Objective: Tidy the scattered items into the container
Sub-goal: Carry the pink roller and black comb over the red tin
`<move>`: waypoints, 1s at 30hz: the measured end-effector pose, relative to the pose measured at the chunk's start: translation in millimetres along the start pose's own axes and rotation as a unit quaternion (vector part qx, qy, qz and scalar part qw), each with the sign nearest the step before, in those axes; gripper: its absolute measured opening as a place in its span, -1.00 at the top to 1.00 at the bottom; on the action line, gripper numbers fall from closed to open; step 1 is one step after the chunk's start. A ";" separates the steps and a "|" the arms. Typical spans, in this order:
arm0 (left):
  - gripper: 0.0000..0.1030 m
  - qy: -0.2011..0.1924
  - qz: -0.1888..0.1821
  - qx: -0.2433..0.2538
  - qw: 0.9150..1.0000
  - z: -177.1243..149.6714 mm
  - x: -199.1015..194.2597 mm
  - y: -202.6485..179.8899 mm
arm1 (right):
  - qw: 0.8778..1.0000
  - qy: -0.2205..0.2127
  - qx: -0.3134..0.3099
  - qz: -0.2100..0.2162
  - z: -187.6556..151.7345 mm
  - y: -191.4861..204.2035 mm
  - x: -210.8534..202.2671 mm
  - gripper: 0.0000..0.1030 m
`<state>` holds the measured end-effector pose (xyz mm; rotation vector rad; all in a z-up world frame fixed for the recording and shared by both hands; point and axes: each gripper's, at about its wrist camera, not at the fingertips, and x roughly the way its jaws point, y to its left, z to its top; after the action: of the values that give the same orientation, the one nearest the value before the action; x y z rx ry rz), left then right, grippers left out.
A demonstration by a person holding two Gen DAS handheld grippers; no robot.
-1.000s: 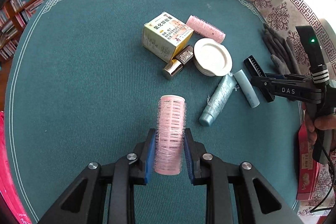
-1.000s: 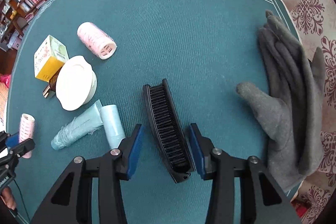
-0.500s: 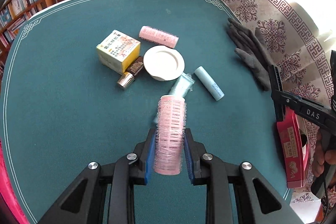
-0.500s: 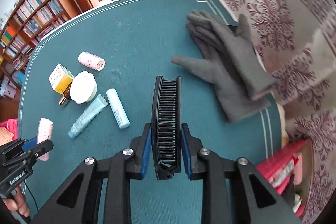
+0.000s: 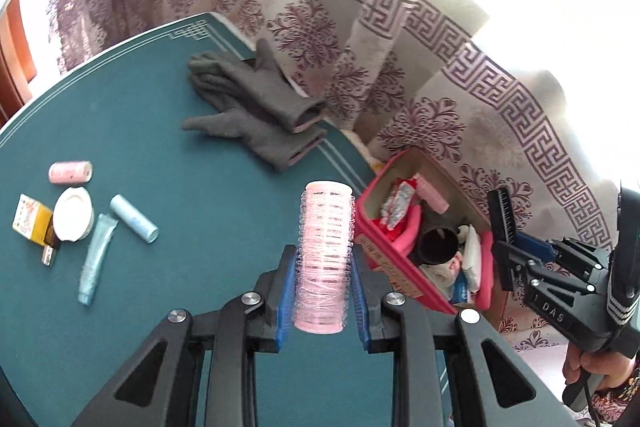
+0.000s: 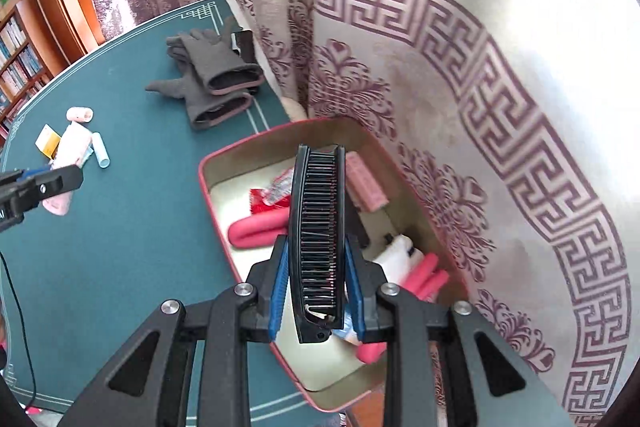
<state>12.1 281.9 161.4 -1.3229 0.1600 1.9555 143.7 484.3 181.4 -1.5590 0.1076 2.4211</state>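
My left gripper is shut on a pink hair roller and holds it above the green table, just left of the red box. My right gripper is shut on a black comb and holds it above the open red box, which holds pink rollers, packets and a white item. The right gripper also shows in the left wrist view, over the box's far side. The left gripper shows in the right wrist view at the left edge.
On the table lie grey gloves, a second pink roller, a yellow carton, a white round lid, a pale blue tube and a blue cylinder. Patterned curtains hang close behind the box.
Both grippers have swung right, from over the table to the red box at its edge. The comb now hangs over the box; the roller is beside it.
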 end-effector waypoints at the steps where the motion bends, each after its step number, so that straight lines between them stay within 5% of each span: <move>1: 0.49 0.002 -0.001 0.009 1.000 4.3 4.6 -17.8 | 1.000 0.004 -0.003 0.003 -6.9 -7.7 4.3 0.44; 6: 0.49 0.012 0.011 0.045 0.999 20.1 28.4 -89.5 | 0.999 0.005 -0.038 0.022 -31.6 -38.0 8.8 0.44; 13: 0.49 0.057 0.063 0.044 0.995 27.7 71.1 -135.6 | 0.994 -0.012 -0.086 0.062 -45.5 -56.7 16.8 0.44; 30: 0.49 0.138 0.151 0.041 0.978 19.3 113.6 -182.7 | 0.977 0.017 -0.115 0.177 -68.6 -77.7 42.2 0.44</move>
<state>95.0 478.7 128.8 -1.5839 0.6023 1.9728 207.7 552.8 120.3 -1.8147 0.1262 2.7627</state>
